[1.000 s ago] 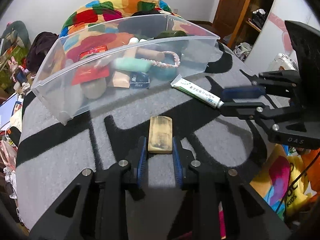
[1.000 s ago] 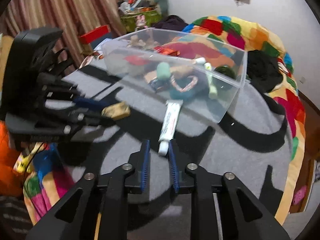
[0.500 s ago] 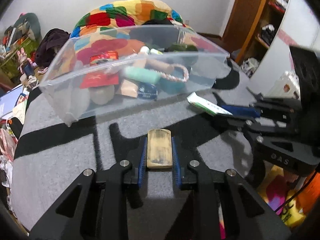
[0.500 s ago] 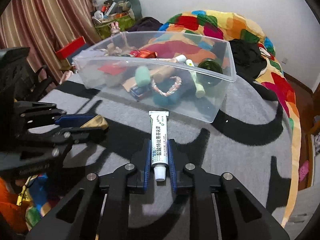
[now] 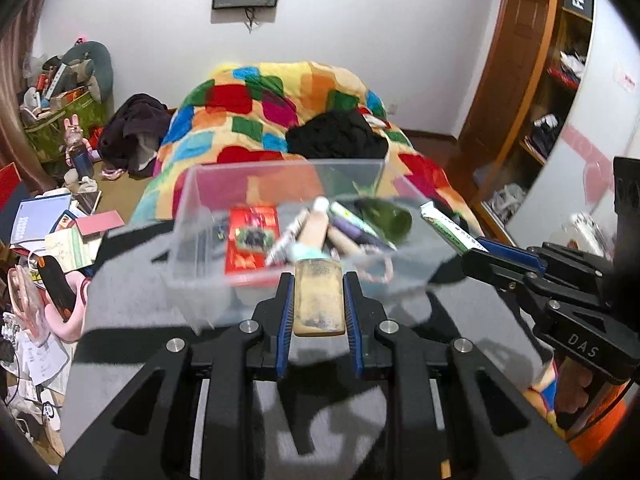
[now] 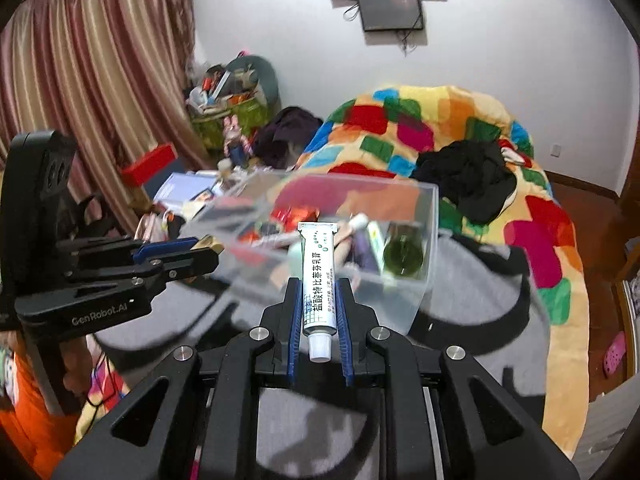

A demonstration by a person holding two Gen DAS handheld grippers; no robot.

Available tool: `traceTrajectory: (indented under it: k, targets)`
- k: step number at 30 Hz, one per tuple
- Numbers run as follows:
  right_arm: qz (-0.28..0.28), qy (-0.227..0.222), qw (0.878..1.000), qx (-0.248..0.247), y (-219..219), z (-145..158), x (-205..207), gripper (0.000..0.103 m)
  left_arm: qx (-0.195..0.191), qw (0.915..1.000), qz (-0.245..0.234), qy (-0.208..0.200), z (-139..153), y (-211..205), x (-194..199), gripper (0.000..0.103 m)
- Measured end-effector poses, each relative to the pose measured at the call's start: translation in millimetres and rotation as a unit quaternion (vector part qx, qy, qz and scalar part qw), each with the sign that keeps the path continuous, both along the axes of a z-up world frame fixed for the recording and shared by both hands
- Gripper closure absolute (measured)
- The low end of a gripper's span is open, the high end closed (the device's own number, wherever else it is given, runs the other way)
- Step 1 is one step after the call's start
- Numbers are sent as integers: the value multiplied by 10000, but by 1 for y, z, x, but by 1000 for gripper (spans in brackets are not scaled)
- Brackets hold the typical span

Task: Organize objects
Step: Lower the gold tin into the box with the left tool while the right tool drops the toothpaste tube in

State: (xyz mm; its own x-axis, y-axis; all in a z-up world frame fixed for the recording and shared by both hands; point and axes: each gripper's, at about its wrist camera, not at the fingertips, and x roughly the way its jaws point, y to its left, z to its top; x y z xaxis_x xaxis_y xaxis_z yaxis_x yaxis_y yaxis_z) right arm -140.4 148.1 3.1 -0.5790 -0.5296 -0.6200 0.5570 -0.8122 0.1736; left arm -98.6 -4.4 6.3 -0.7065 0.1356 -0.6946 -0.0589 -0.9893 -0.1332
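Left tool [image 5: 319, 298] clenched on tan block [image 5: 319, 296], right tool [image 6: 319, 304] on ointment tube [image 6: 317, 276], both raised before half-filled clear bin [image 5: 208, 216], neither yet dropped in.

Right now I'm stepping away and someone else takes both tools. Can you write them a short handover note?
Left tool: shut on the tan block, held up in front of the bin.
Right tool: shut on the tube, cap end toward the camera, also raised near the bin.
Bin: clear, on the grey mat, already holding a red packet, a green bottle and other small items.
Done: both items picked up.
Left: carry each over the rim, release inside, probably one at a time since the tools are close together.
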Motion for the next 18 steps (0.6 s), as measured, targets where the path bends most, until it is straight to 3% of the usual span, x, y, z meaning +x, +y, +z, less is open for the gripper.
traceTrajectory:
  k: [10, 18]
  targets:
    - [-169, -46, 9998, 13, -22, 2, -40, 88, -46, 9999, 135, -16, 5, -5, -41, 80]
    - [-152, -611, 9977, 250, -37, -32, -80, 88, -48, 9989, 72, -470, -22, -2, -74, 80]
